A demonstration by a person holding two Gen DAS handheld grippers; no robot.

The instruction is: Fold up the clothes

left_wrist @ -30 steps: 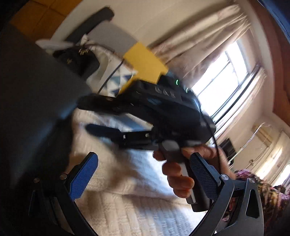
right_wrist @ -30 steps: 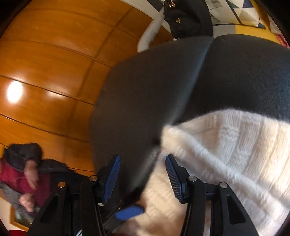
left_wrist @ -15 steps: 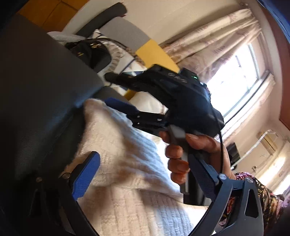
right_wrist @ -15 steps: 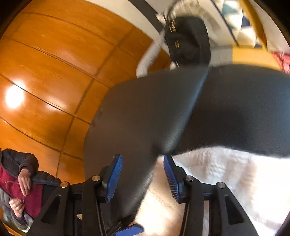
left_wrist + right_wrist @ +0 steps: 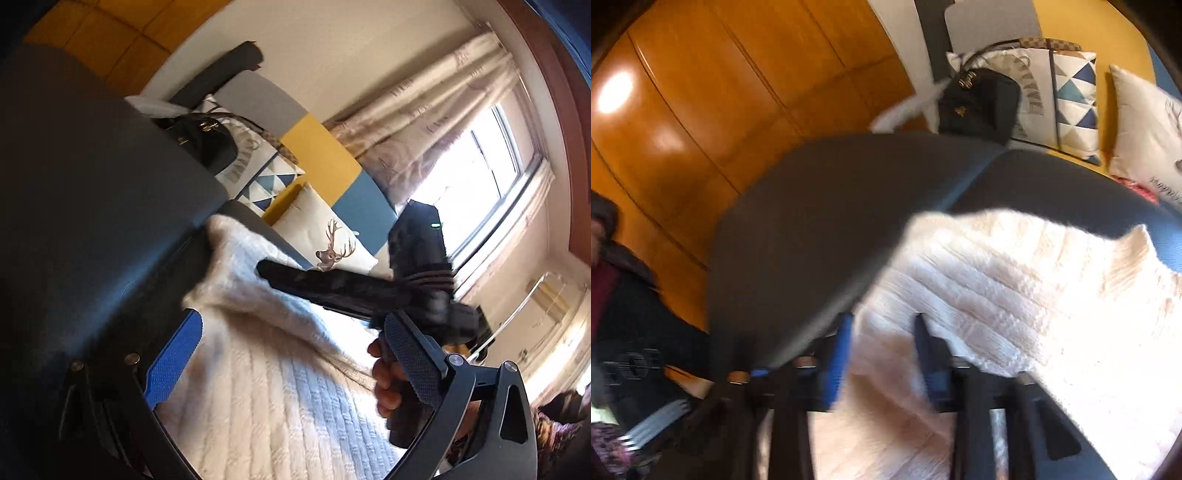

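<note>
Containers: one black handbag with gold hardware, closed, contents not visible. It sits on the far cushions, beyond and left of the left gripper's fingertips; in the right wrist view it is ahead of and right of the fingers.

Left gripper: fingers wide apart, nothing between the pads. The blue left pad lies against the edge of the dark seat cushion. The white knit sweater spreads below and between the fingers, one fold rising ahead toward the cushion seam.

Beyond the fingertips: a triangle-print pillow and a deer-print pillow, then a curtain and a bright window to the right. The right gripper crosses the view ahead of the right finger, partly blocking the pillows. A hand grips its handle, just behind the left gripper's right finger.

Right gripper: motion-blurred; fingers apart with a moderate gap, sweater fabric lying in the gap. Whether the pads press it, I cannot tell. Wood panelling lies far left of the fingers, the cushion directly ahead, and the sweater runs right of and under the fingers.
</note>
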